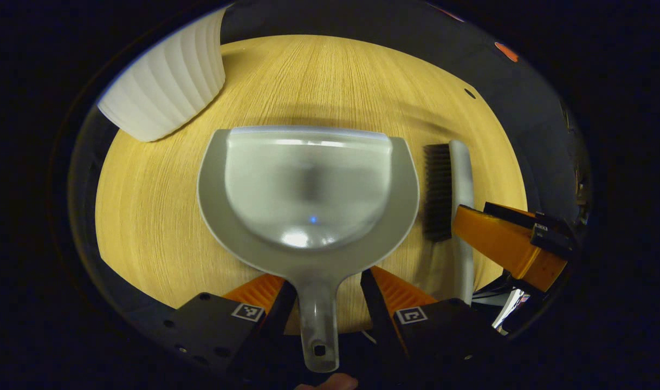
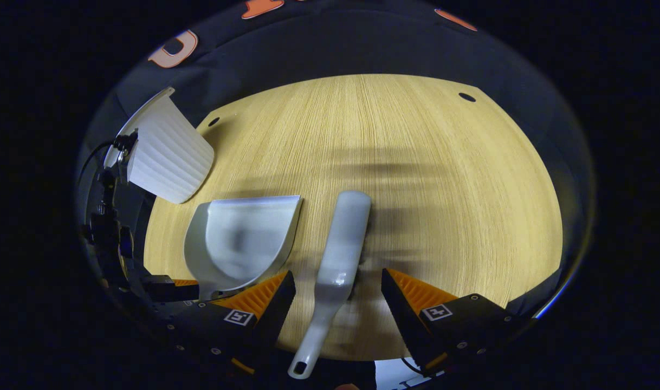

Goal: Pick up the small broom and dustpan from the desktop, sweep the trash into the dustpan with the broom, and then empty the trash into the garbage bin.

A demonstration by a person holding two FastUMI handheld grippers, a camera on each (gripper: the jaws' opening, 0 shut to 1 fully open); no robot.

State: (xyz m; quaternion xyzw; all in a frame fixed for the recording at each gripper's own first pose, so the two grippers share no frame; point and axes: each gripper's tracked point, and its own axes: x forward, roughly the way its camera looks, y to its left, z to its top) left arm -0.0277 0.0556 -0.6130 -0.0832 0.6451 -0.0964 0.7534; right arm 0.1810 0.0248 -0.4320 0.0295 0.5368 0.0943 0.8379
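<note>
One dustpan (image 1: 308, 189), one broom (image 1: 460, 179), one ribbed white bin (image 1: 167, 86), all on wooden table (image 1: 330, 76). Left tongs (image 1: 322, 295) spread wide either side of dustpan handle, not touching. Right tongs (image 2: 338, 295) wide open around broom handle, gripping nothing. Bin top cut off; bristles mostly hidden in right gripper view.

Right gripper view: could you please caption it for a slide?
Open right gripper straddles the broom handle beside the dustpan.
</note>
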